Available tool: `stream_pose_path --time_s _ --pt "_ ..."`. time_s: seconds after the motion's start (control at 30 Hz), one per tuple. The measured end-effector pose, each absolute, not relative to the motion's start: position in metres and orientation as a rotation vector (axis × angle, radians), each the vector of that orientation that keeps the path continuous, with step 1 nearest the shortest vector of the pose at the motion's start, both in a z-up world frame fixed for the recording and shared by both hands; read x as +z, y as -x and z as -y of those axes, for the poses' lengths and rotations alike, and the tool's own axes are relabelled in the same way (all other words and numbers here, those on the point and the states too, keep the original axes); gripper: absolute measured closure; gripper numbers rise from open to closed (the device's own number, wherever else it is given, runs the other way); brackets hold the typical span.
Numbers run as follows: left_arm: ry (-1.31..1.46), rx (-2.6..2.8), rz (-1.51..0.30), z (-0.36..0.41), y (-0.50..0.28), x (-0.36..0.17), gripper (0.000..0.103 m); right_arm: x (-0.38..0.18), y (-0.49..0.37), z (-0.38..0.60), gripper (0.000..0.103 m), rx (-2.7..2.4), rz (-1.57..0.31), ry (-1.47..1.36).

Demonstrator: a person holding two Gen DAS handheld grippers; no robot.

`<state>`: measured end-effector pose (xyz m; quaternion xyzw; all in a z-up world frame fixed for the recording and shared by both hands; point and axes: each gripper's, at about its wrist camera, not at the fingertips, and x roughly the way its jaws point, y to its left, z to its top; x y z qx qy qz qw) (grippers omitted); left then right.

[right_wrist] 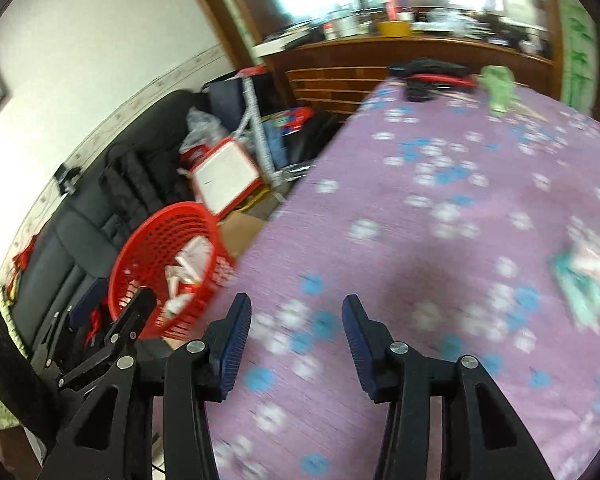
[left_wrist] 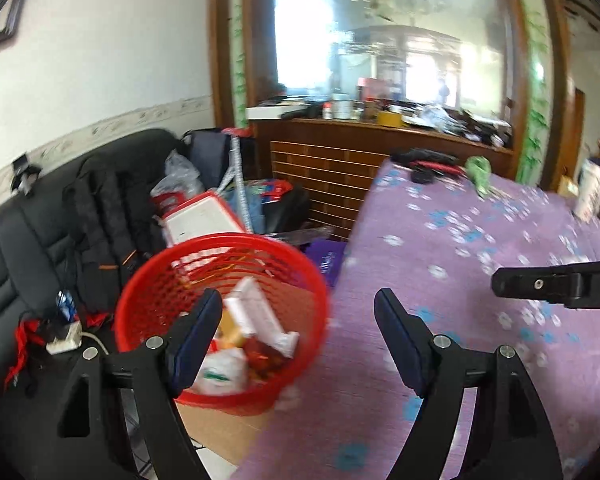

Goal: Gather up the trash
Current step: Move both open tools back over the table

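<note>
Basket: A red mesh basket (left_wrist: pixel 220 320) stands off the left edge of the table, on what looks like cardboard, with a black sofa (left_wrist: pixel 32 240) behind it. It already holds wrappers and white packets (left_wrist: pixel 256 320).

Basket contents: The pieces look light, crumpled and soft, so a pinch anywhere on a fold should serve; none appears fragile.

Left gripper: The left gripper (left_wrist: pixel 298 316) hangs with one finger over the basket and the other over the table edge. Its jaws stand wide apart with nothing between them and touch nothing.

Table: A purple flowered cloth (left_wrist: pixel 460 240) covers the table (right_wrist: pixel 440 200), and it is mostly bare near the grippers.

Right gripper: The right gripper (right_wrist: pixel 296 322) points down at the cloth near the table's left edge. Its jaws are partly apart, narrower than the left's, with only cloth showing in the gap.

Far-end litter: A green crumpled scrap (right_wrist: pixel 500 88) lies at the table's far end beside dark items (right_wrist: pixel 428 76). It looks thin and springy, best taken across its bulk.

Right-side litter: A pale teal-and-white wrapper (right_wrist: pixel 584 280), blurred, lies flat on the cloth well to the right of the right gripper. It probably slides easily, so a raised edge or crease is the likely place to grip.
</note>
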<state>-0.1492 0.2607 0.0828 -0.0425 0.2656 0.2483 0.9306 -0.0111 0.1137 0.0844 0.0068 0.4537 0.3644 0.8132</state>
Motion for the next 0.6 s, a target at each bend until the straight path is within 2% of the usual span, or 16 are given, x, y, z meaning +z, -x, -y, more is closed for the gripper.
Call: stream_pose_path --time_s 0.6 --pt "-0.205 0.245 -0.581 -0.076 0.105 0.083 0.025 0.077 0.002 0.088 0.05 0.516 -0.95 -0.227"
